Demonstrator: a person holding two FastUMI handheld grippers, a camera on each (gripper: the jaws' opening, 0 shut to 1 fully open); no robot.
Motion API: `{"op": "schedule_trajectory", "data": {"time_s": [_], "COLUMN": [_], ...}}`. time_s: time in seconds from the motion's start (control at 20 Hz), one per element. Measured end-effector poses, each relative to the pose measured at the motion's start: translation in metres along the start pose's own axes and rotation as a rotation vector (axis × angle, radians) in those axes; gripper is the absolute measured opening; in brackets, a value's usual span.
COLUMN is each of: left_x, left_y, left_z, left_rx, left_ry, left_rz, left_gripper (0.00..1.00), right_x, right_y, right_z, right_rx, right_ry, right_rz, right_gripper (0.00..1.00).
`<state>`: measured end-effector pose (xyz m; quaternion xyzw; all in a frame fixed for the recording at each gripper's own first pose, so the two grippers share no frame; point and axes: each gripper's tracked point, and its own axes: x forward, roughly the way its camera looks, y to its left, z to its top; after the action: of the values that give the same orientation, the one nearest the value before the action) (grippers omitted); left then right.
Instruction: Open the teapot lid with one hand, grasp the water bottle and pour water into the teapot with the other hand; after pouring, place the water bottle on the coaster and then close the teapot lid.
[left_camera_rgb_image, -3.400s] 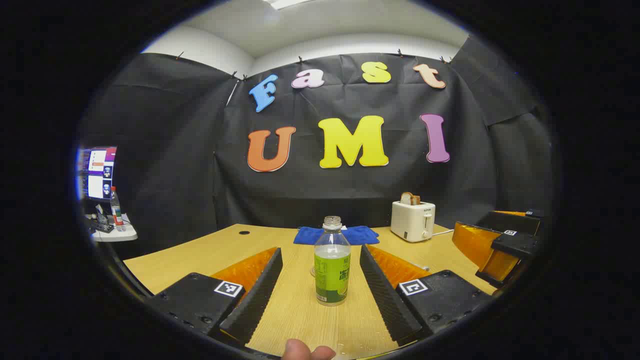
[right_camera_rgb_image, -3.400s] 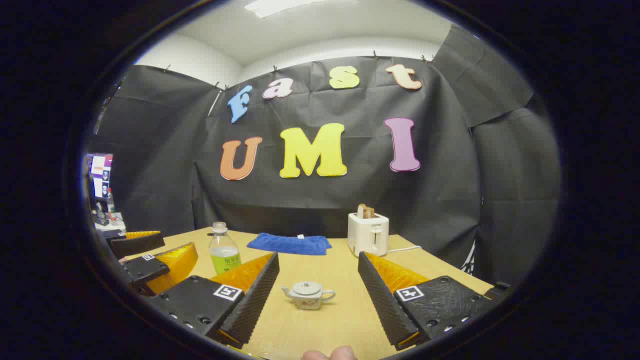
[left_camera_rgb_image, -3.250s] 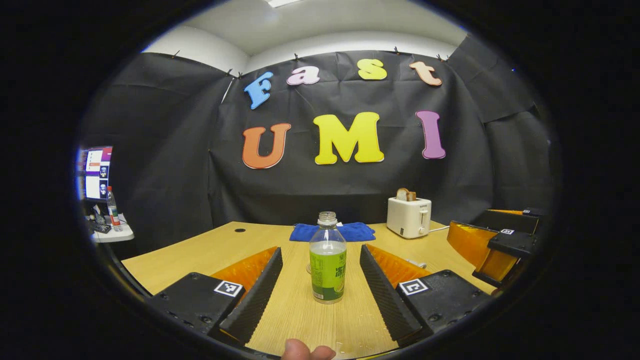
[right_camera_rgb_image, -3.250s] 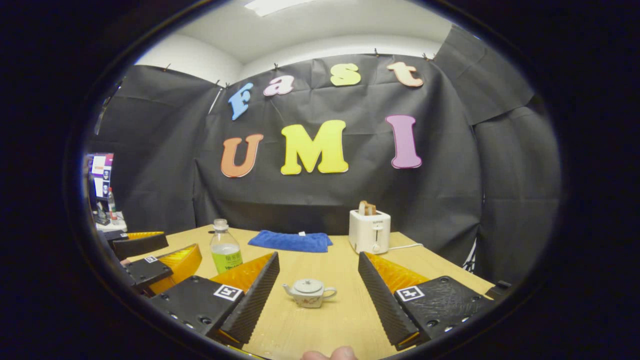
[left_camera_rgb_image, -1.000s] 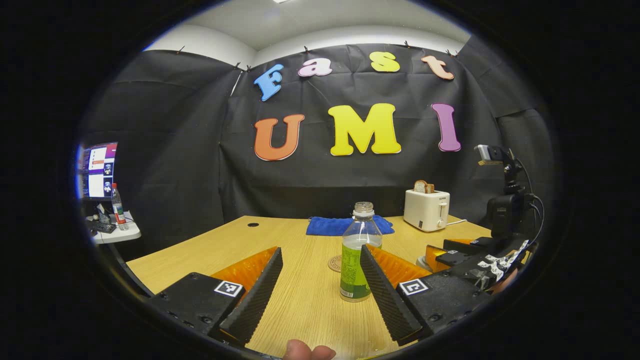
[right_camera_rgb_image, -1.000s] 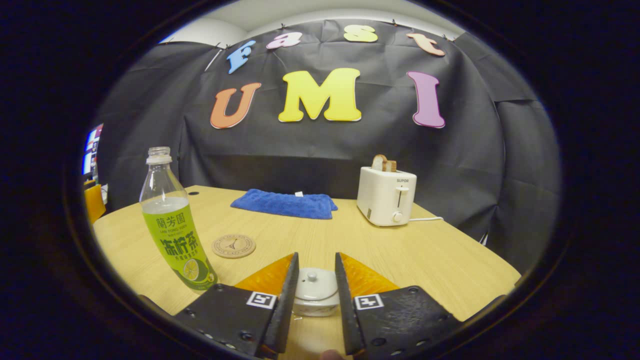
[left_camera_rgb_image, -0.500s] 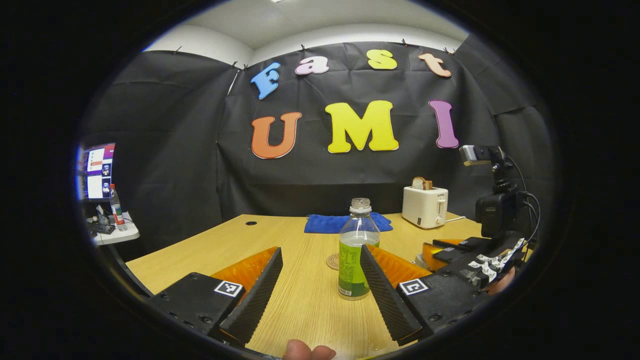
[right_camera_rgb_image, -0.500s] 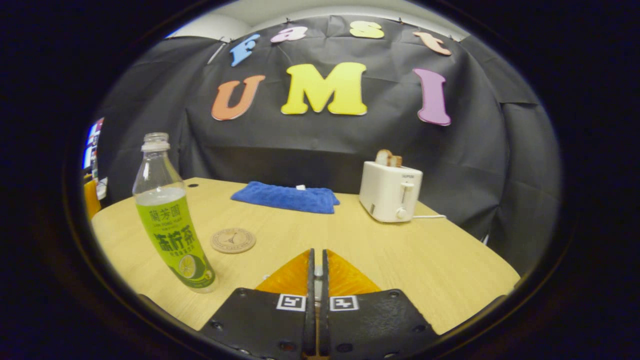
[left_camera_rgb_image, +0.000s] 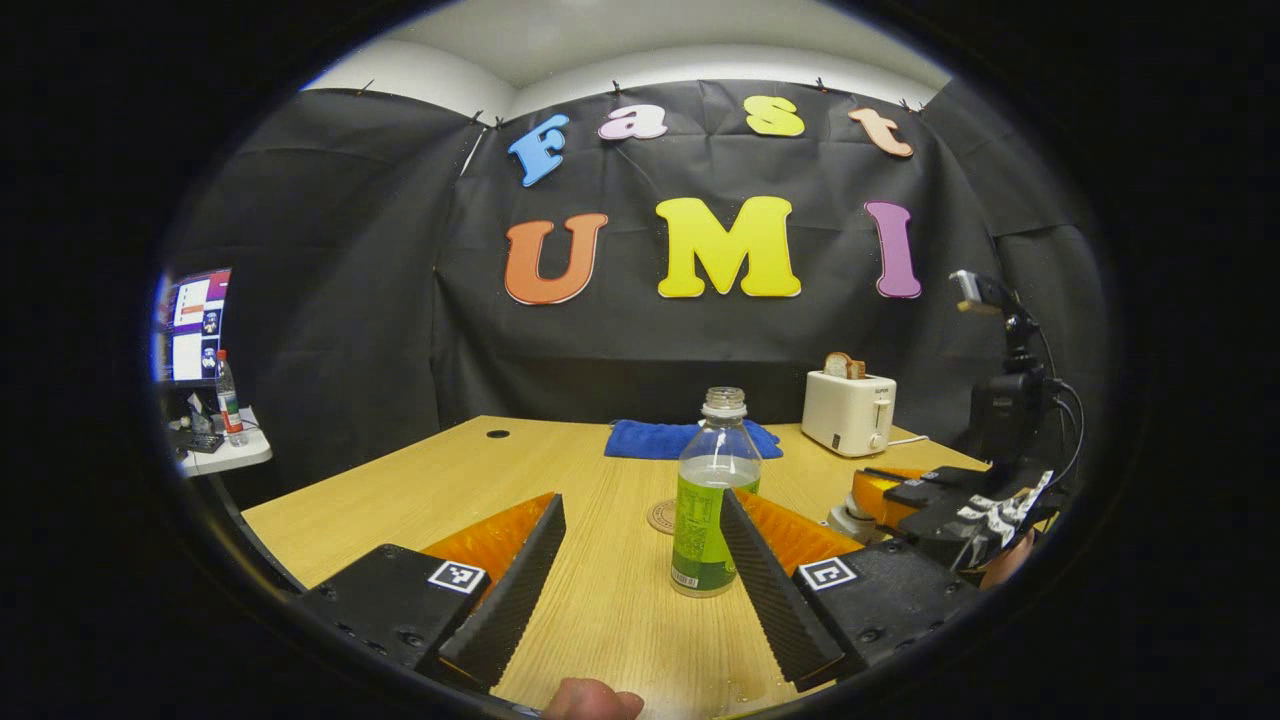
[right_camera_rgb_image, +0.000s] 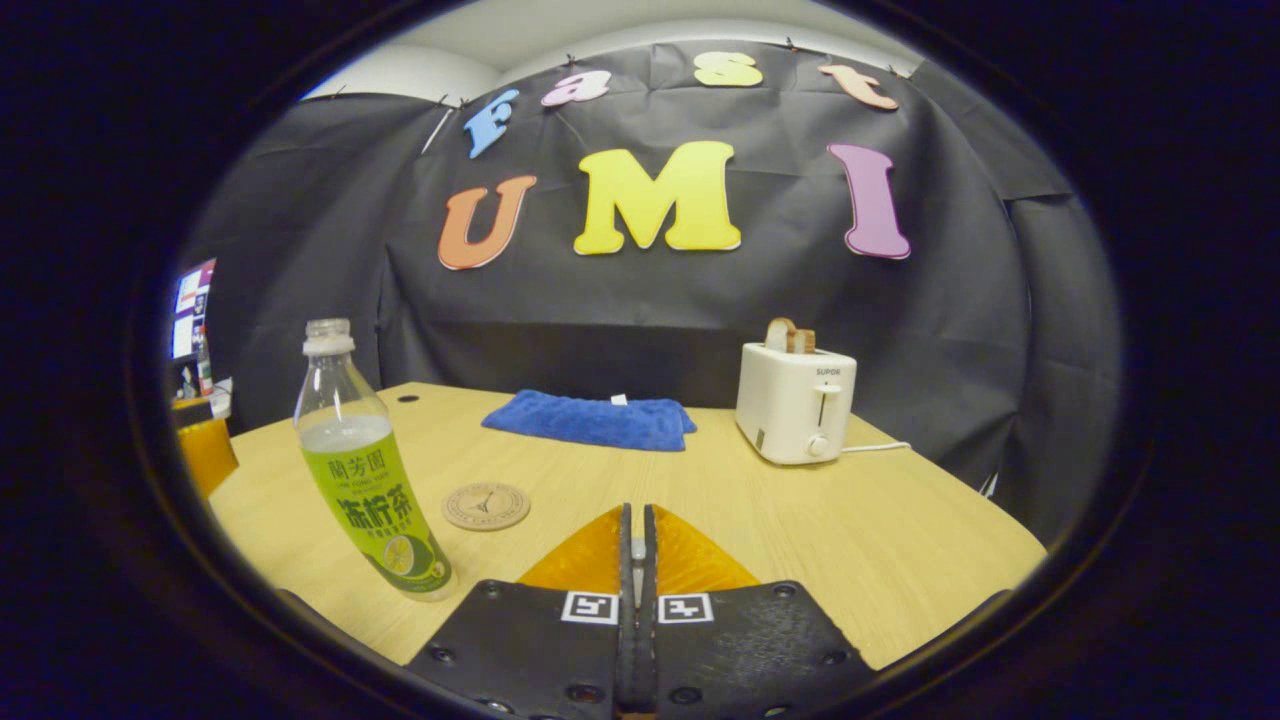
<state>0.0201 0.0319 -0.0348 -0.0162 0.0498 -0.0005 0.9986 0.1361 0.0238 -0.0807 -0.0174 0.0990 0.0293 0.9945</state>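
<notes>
A clear bottle (left_camera_rgb_image: 708, 500) with a green label and no cap stands upright on the wooden table (left_camera_rgb_image: 430, 490), just inside the right finger of my open left gripper (left_camera_rgb_image: 640, 500) and untouched by it. A round coaster (left_camera_rgb_image: 661, 517) lies just behind the bottle. At the right, the right gripper (left_camera_rgb_image: 885, 492) reaches over the white teapot (left_camera_rgb_image: 848, 521). In the right gripper view, my right gripper (right_camera_rgb_image: 633, 515) is shut on the small white knob of the teapot lid (right_camera_rgb_image: 637, 549); the pot itself is hidden under the fingers. The bottle (right_camera_rgb_image: 370, 490) and coaster (right_camera_rgb_image: 486, 506) sit to its left.
A white toaster (right_camera_rgb_image: 797, 402) with bread stands at the back right, and a folded blue cloth (right_camera_rgb_image: 590, 420) lies at the back middle. Beyond the table's left edge, a monitor (left_camera_rgb_image: 190, 325) hangs over a small side table (left_camera_rgb_image: 225, 455). A thumb (left_camera_rgb_image: 590, 700) shows at the bottom.
Both grippers moved in from farther back. The right one came down over the teapot and closed on the lid knob. The left one stayed open and now has the bottle by its right finger.
</notes>
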Motion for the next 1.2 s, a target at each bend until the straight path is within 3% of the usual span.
{"op": "schedule_trajectory", "data": {"time_s": [0.3, 0.7, 1.2], "left_x": [0.008, 0.048, 0.078], "left_y": [-0.038, -0.051, -0.046], "left_z": [-0.029, -0.067, -0.083], "left_rx": [-0.06, -0.03, 0.023], "left_ry": [0.089, 0.182, 0.224], "left_rz": [-0.128, -0.129, -0.088], "left_gripper": [0.98, 0.98, 0.98], "right_x": [-0.03, -0.055, -0.063], "right_y": [-0.016, -0.034, -0.049], "right_z": [0.024, 0.023, 0.026], "right_rx": [0.01, -0.004, -0.048], "right_ry": [-0.048, -0.05, -0.074], "right_rz": [0.017, 0.011, -0.026], "right_gripper": [0.0, 0.0, 0.0]}}
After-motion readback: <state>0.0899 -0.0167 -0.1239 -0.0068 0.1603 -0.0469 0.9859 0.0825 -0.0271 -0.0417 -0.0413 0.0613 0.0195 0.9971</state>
